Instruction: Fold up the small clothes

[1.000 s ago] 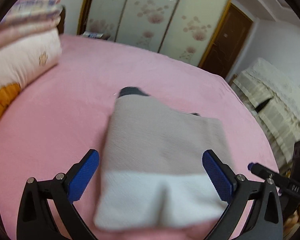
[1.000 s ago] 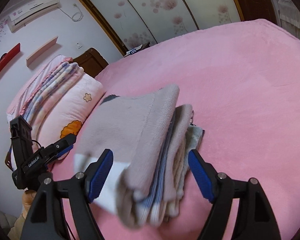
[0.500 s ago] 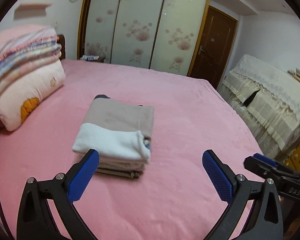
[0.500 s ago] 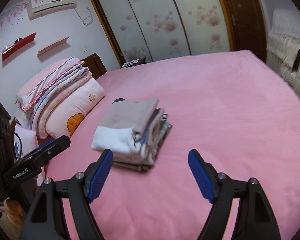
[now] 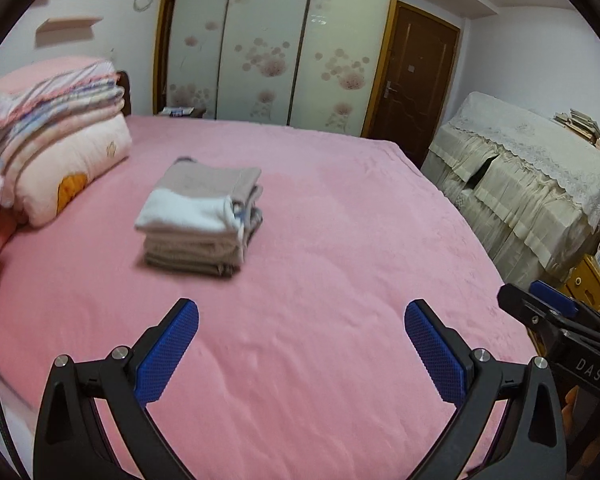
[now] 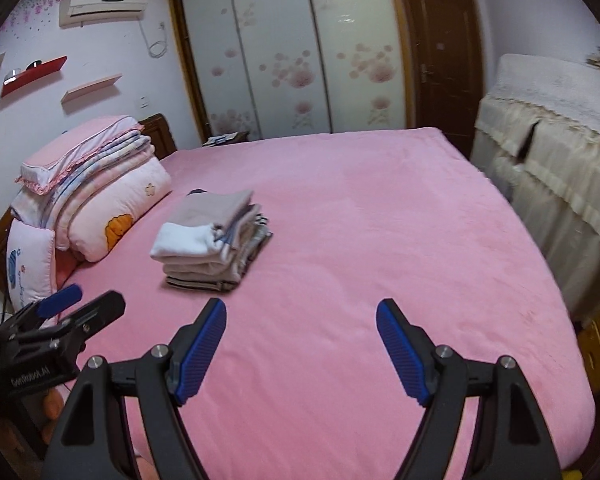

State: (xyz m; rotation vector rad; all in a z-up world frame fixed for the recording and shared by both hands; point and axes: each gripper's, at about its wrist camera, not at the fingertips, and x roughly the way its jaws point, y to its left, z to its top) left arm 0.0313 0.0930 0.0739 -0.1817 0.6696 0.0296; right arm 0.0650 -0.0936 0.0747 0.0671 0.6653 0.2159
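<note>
A stack of folded small clothes (image 5: 202, 216) (image 6: 212, 240) sits on the pink bed (image 5: 340, 260) (image 6: 380, 240), left of its middle, topped by a grey-and-white piece. My left gripper (image 5: 301, 312) stands open over bare bedspread, well short of the stack, with nothing between its blue pads. My right gripper (image 6: 301, 306) is open too and holds nothing, hanging near the bed's front. In the left wrist view the right gripper (image 5: 556, 312) shows at the right edge; in the right wrist view the left gripper (image 6: 60, 312) shows at the lower left.
Folded quilts and pillows (image 5: 56, 152) (image 6: 96, 192) are piled at the bed's left end. A cloth-covered cabinet (image 5: 532, 184) (image 6: 560, 168) stands along the right side. Sliding wardrobe doors (image 5: 276, 48) and a brown door (image 5: 412, 80) close off the far wall.
Both grippers drew back and up from the stack, which was right between their pads a second ago. The stack now lies far ahead and stays in place.
</note>
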